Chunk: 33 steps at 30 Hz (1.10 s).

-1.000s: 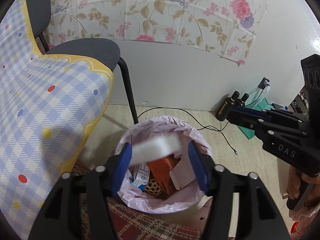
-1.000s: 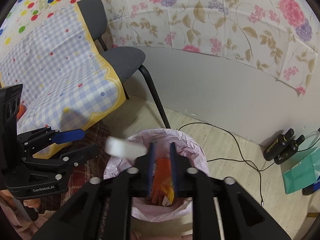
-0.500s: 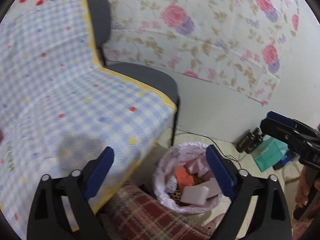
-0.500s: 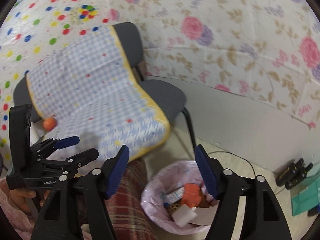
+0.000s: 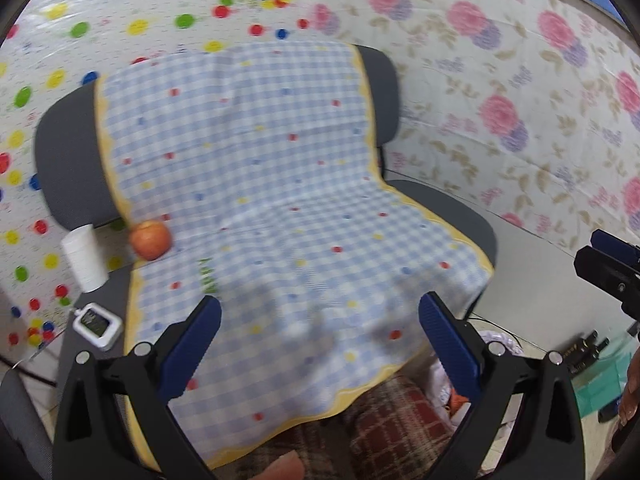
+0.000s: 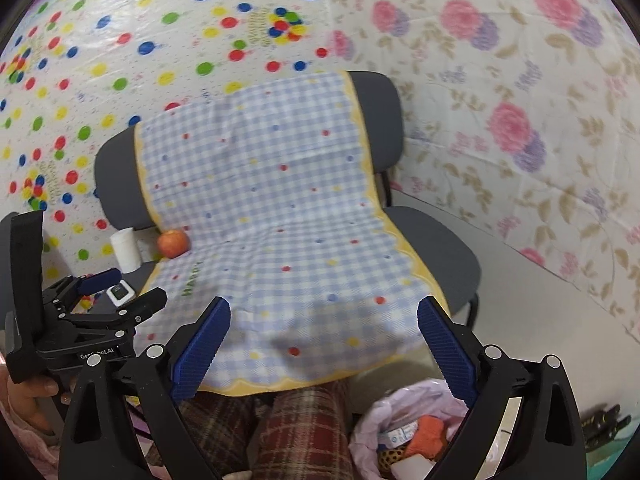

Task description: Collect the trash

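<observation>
My left gripper (image 5: 320, 340) is open and empty, raised over the blue checked cloth (image 5: 280, 200) that covers two chairs. My right gripper (image 6: 324, 340) is open and empty too, above the cloth's front edge. The left gripper also shows at the left of the right wrist view (image 6: 120, 296). An apple (image 5: 150, 239) lies at the cloth's left edge, next to a white paper cup (image 5: 84, 258). The pink-lined trash bin (image 6: 408, 428) with an orange item, a small box and white pieces stands on the floor at the lower right, partly hidden by my right finger.
A small white digital device (image 5: 98, 324) lies in front of the cup. Dark grey chairs (image 6: 436, 256) stand against papered walls. A plaid blanket (image 6: 296, 432) hangs below the cloth. Dark bottles (image 5: 580, 354) and a teal box stand on the floor at the right.
The white piece left my left gripper and landed in the bin. My right gripper opened. Both grippers swung up and left from over the bin toward the covered chairs.
</observation>
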Each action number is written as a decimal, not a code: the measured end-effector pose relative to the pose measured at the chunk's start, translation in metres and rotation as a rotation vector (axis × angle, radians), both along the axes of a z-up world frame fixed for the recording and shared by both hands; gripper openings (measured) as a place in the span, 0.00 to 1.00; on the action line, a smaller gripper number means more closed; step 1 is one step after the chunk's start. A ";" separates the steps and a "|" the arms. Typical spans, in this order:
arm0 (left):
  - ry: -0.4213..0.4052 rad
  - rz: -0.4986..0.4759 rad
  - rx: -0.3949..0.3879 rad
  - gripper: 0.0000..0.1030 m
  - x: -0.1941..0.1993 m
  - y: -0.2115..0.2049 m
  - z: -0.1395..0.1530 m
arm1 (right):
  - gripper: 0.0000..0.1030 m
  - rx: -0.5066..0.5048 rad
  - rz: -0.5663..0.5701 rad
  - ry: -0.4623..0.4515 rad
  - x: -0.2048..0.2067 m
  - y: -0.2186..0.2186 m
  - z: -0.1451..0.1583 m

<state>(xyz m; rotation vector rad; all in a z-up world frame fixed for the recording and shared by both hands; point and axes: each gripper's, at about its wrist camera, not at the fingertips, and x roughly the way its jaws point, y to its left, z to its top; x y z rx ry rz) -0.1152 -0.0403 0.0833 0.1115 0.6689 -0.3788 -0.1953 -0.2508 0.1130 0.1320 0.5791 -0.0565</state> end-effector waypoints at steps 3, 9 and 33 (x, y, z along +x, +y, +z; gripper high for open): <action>-0.006 0.074 0.010 0.93 0.002 0.022 0.004 | 0.91 -0.013 0.034 -0.006 0.012 0.017 0.004; -0.017 0.181 0.050 0.93 0.006 0.054 0.005 | 0.91 -0.040 0.062 -0.010 0.030 0.038 0.004; 0.027 0.233 0.053 0.93 0.019 0.067 -0.006 | 0.92 -0.038 0.077 0.034 0.051 0.040 -0.013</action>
